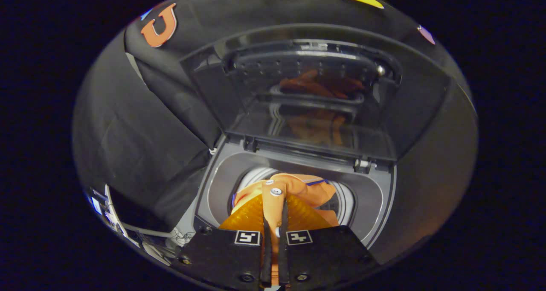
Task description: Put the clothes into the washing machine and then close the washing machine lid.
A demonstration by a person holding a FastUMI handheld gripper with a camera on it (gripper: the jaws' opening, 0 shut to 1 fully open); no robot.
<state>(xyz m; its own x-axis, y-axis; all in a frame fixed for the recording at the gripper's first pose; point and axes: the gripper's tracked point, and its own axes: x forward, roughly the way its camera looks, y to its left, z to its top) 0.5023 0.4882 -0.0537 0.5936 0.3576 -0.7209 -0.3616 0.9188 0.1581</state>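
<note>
My gripper point(275, 214) is shut on an orange garment point(298, 193), pinching a buttoned strip of its cloth between both fingers. The garment hangs bunched just above the round drum opening point(343, 201) of a top-loading washing machine point(379, 197), directly ahead of the fingers. The cloth covers most of the opening, so the inside of the drum is largely hidden. The machine's dark, glossy lid point(307, 94) stands raised behind the opening, hinged at the far rim, and reflects the orange cloth.
Black cloth walls close in around the machine on the left, right and behind. At the lower left of the machine sits a white frame with cables point(140, 235). The grey top rim point(222, 184) surrounds the drum opening.
</note>
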